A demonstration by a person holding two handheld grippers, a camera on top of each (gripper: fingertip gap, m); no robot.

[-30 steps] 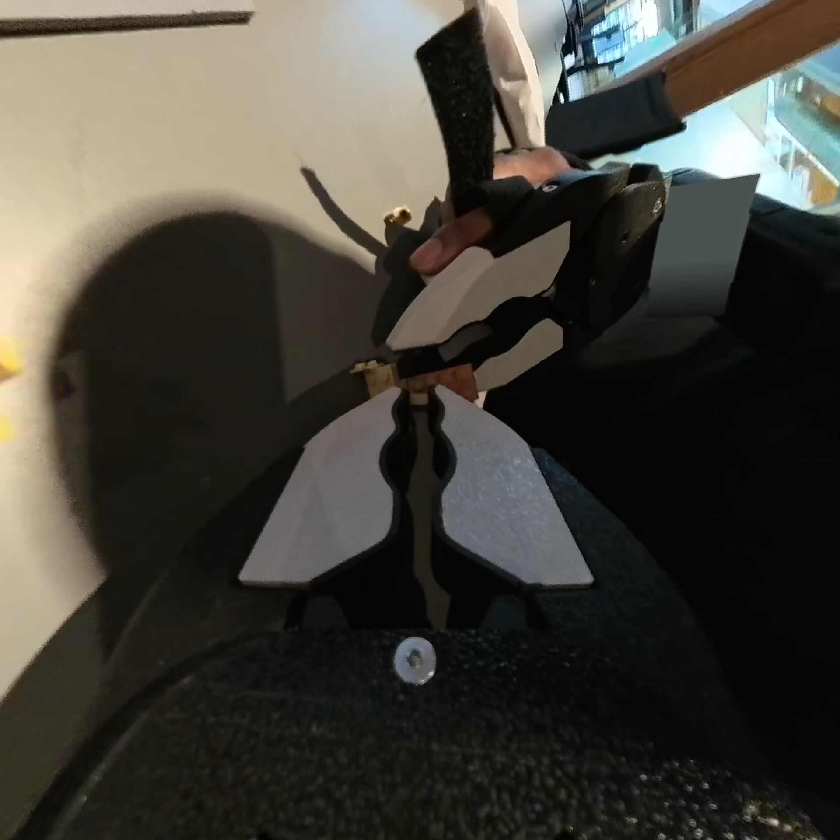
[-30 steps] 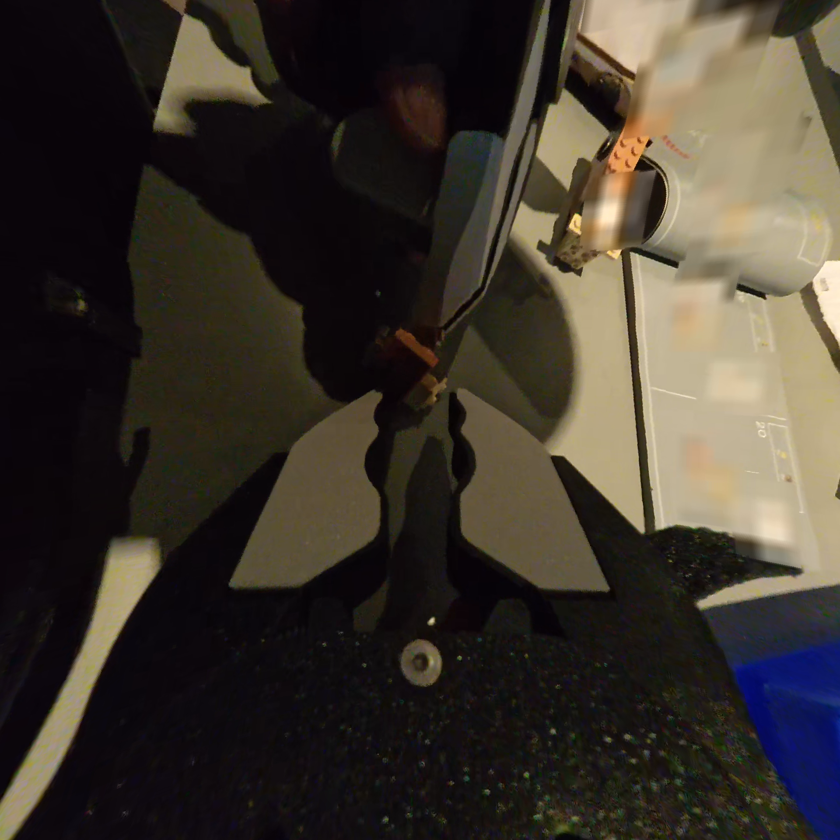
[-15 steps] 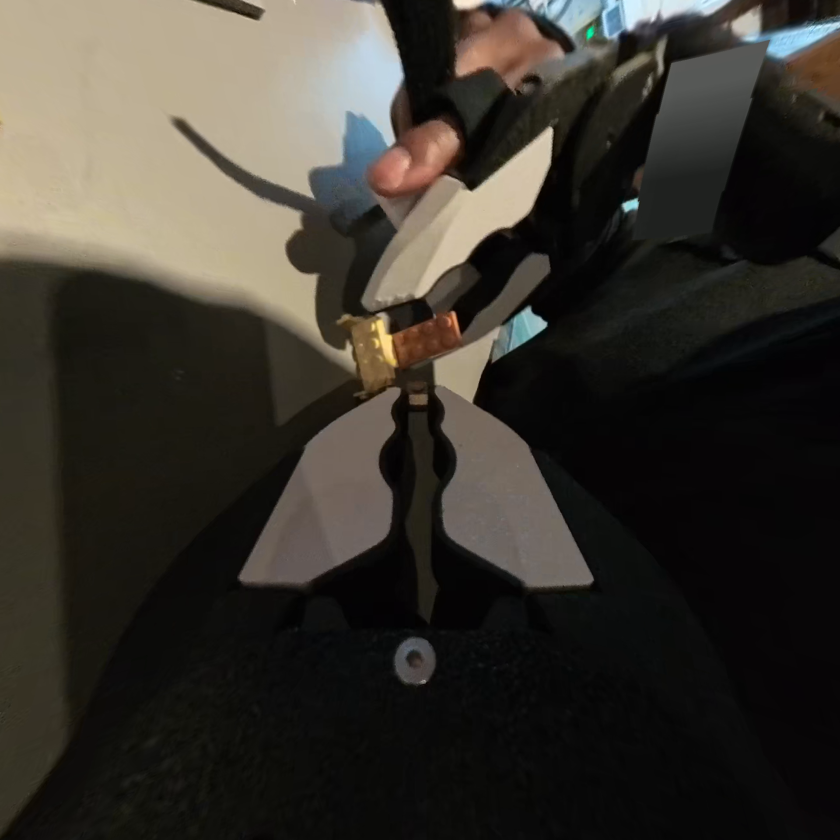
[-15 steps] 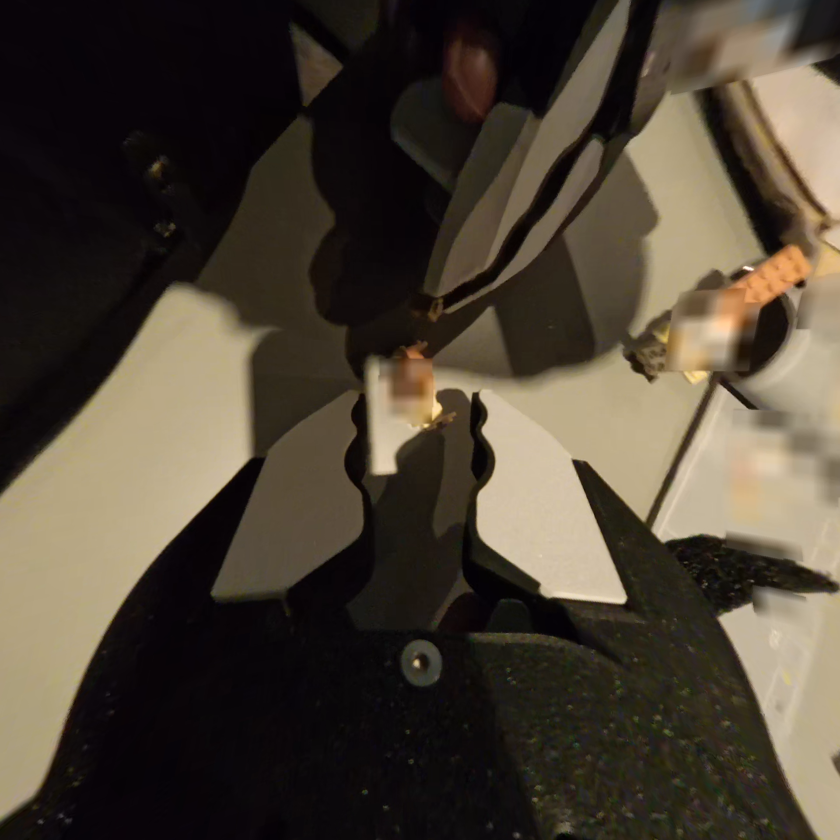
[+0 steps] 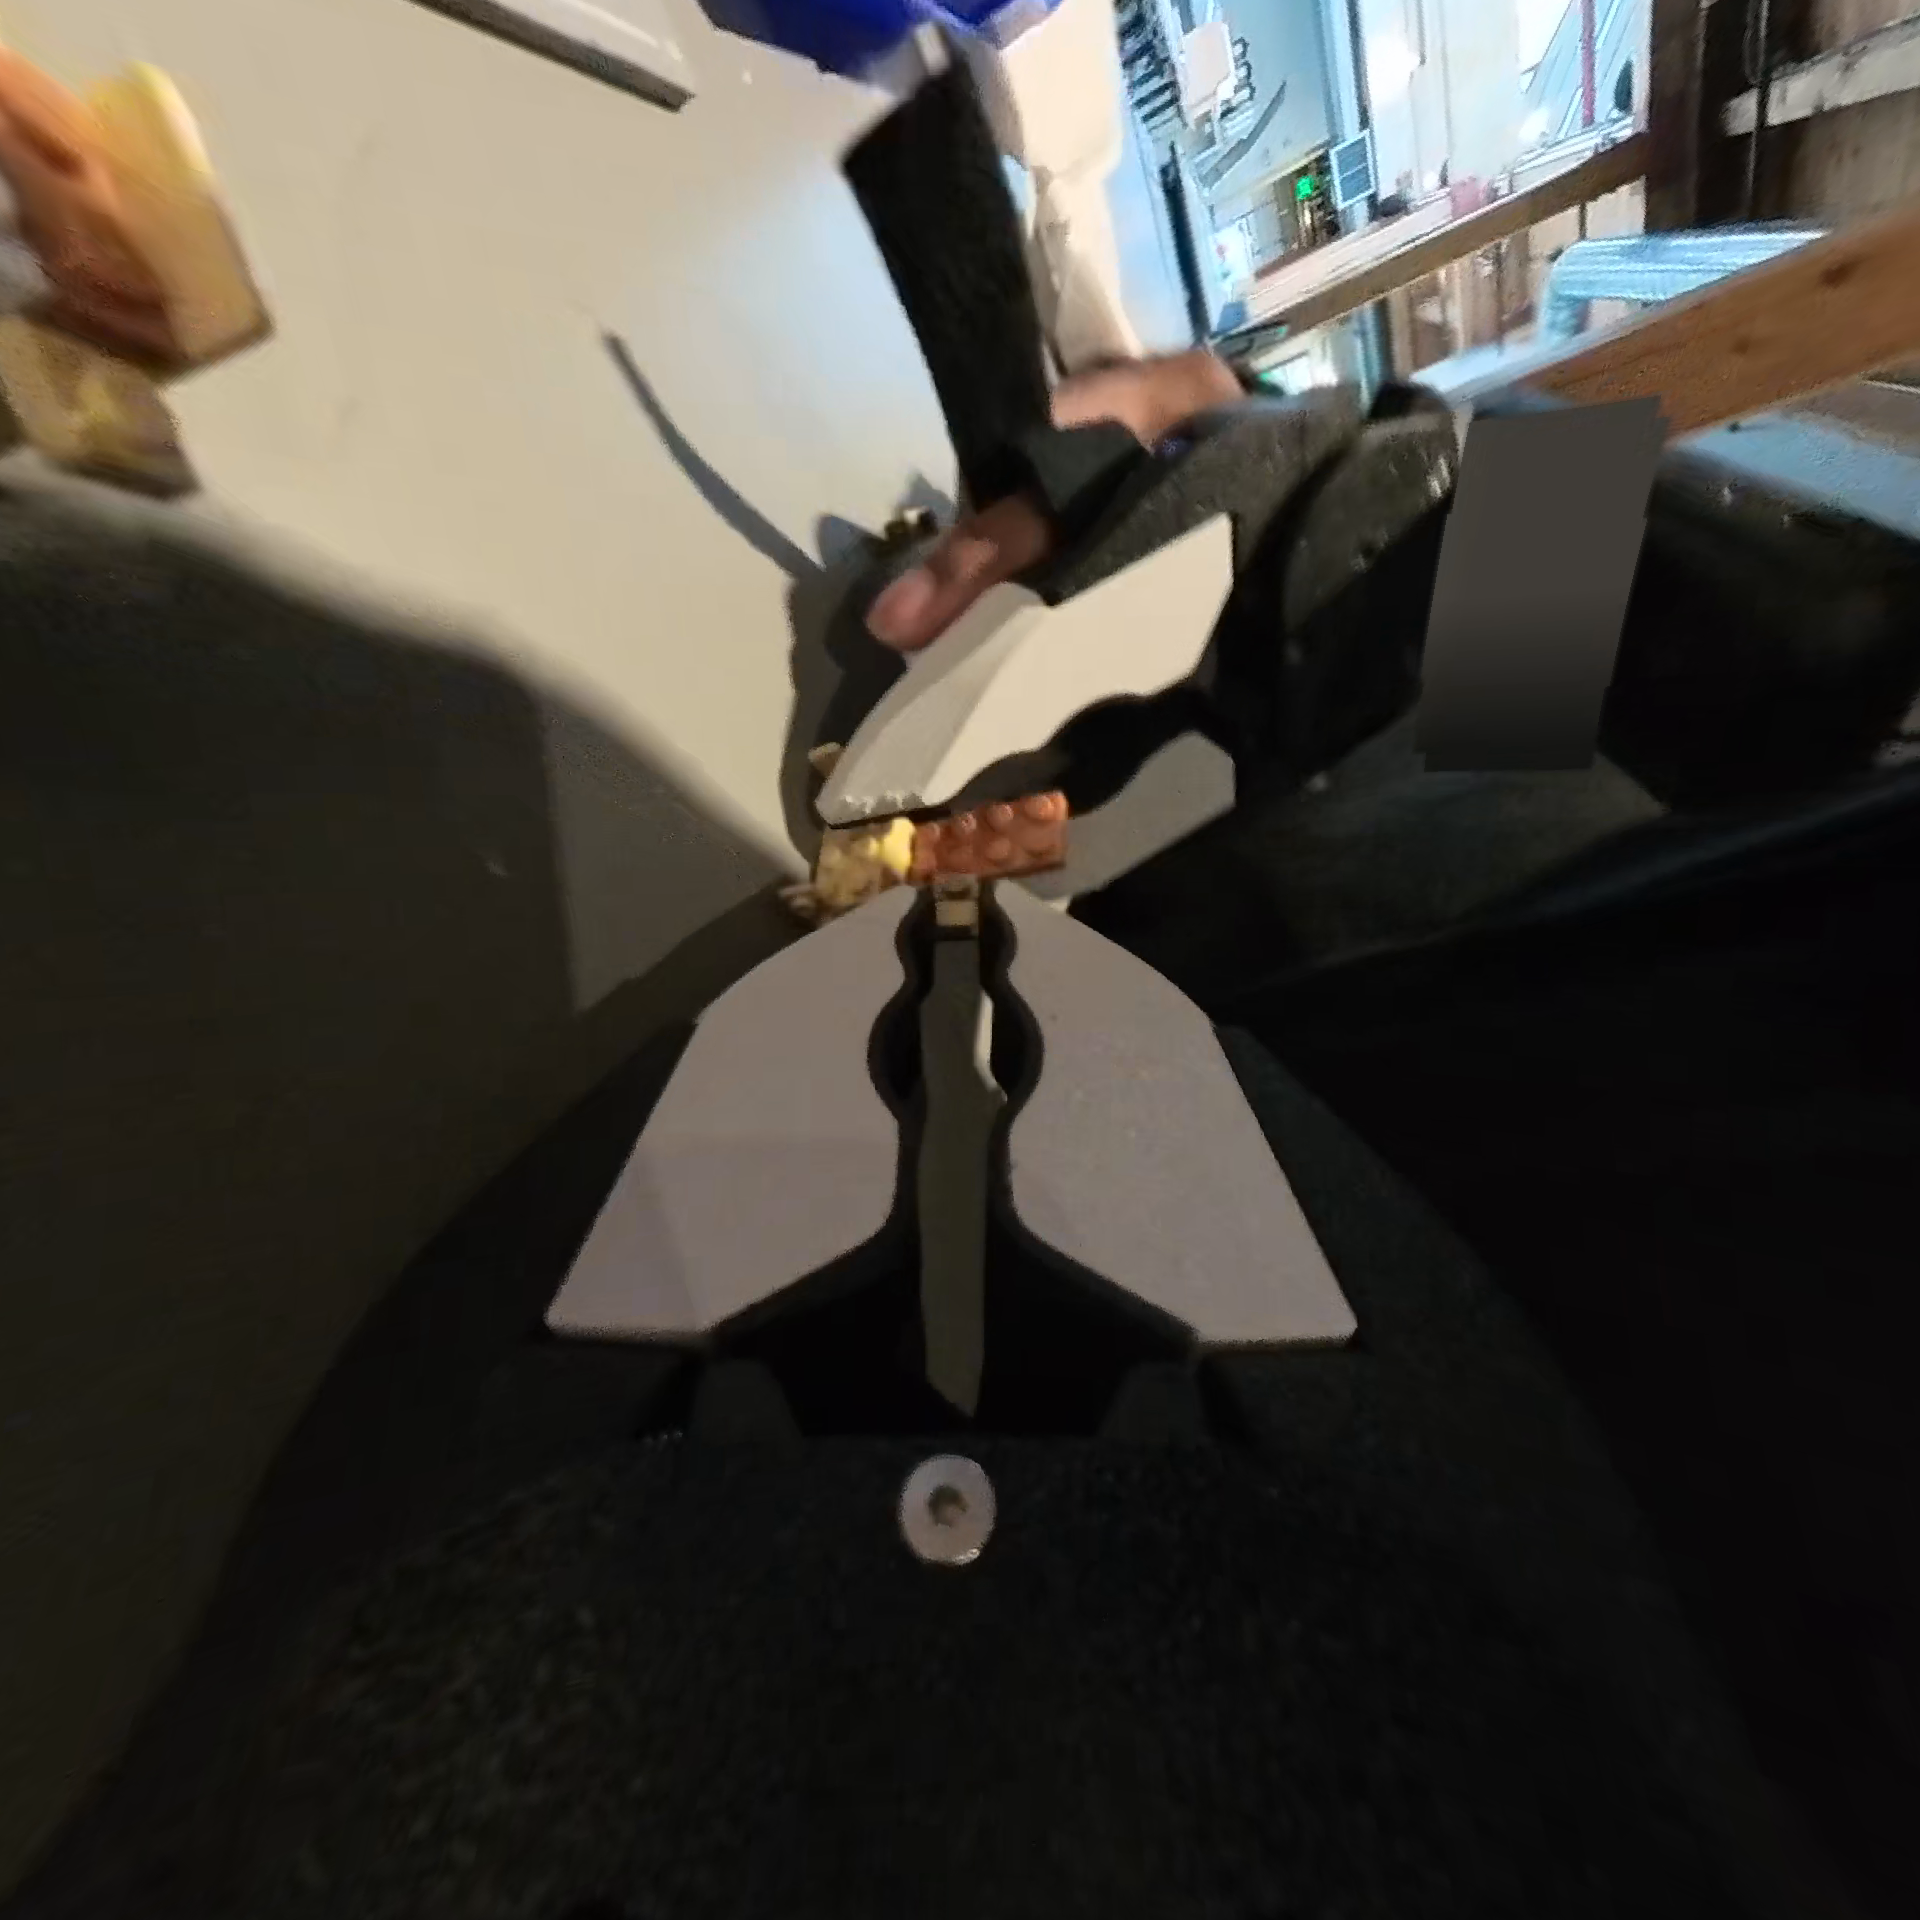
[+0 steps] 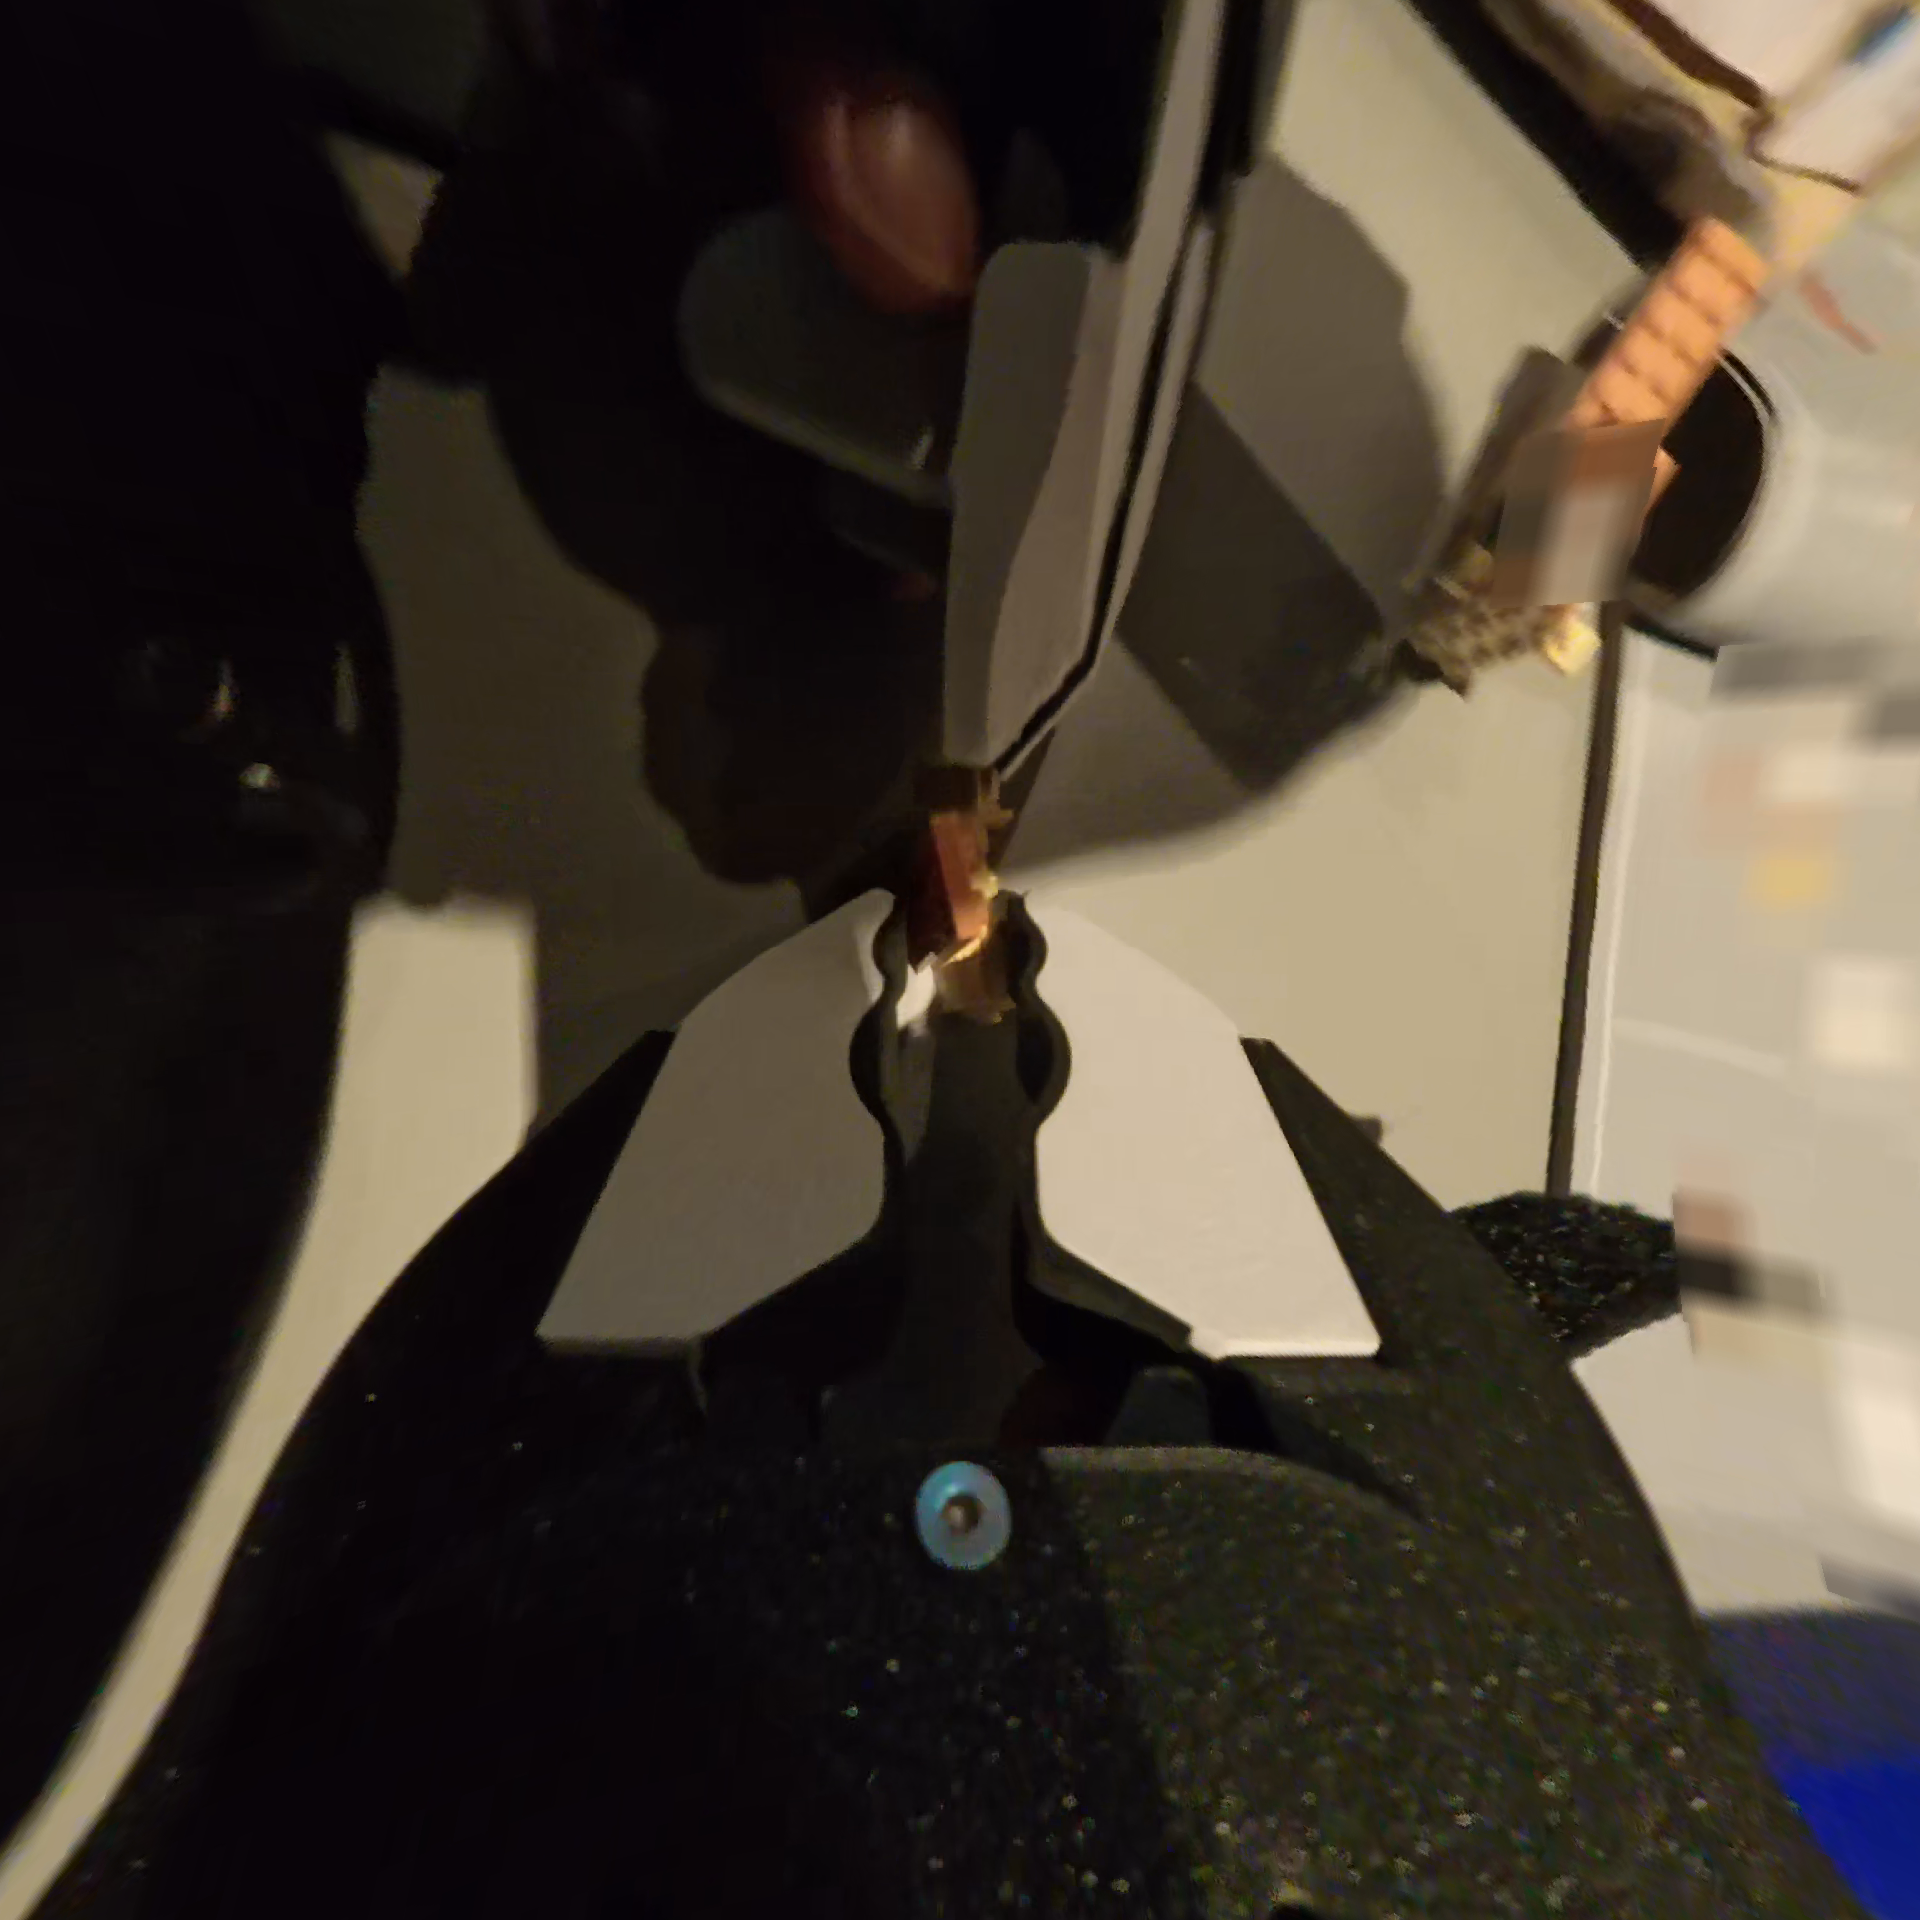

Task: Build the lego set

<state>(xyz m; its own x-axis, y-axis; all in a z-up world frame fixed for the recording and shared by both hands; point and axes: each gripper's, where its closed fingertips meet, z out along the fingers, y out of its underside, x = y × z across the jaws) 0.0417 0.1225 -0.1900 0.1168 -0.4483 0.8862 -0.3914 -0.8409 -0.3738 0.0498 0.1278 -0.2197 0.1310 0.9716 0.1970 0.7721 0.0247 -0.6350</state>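
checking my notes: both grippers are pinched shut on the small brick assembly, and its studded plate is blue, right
Not quite: the studded plate is reddish-brown, not blue, joined to a tan piece, as the left wrist view shows. The rest holds: the left gripper and the right gripper are both pinched shut on the small brick assembly.

A pale, off-white worktop (image 5: pixel 436 343) carried everything, much of it under dark shadow. In the right wrist view a small cluster of orange and tan bricks (image 6: pixel 1621 416) sat on the worktop (image 6: pixel 1299 935) beside a grey cylindrical container (image 6: pixel 1818 499) lying on its side, with a printed sheet (image 6: pixel 1766 935) flat just below.
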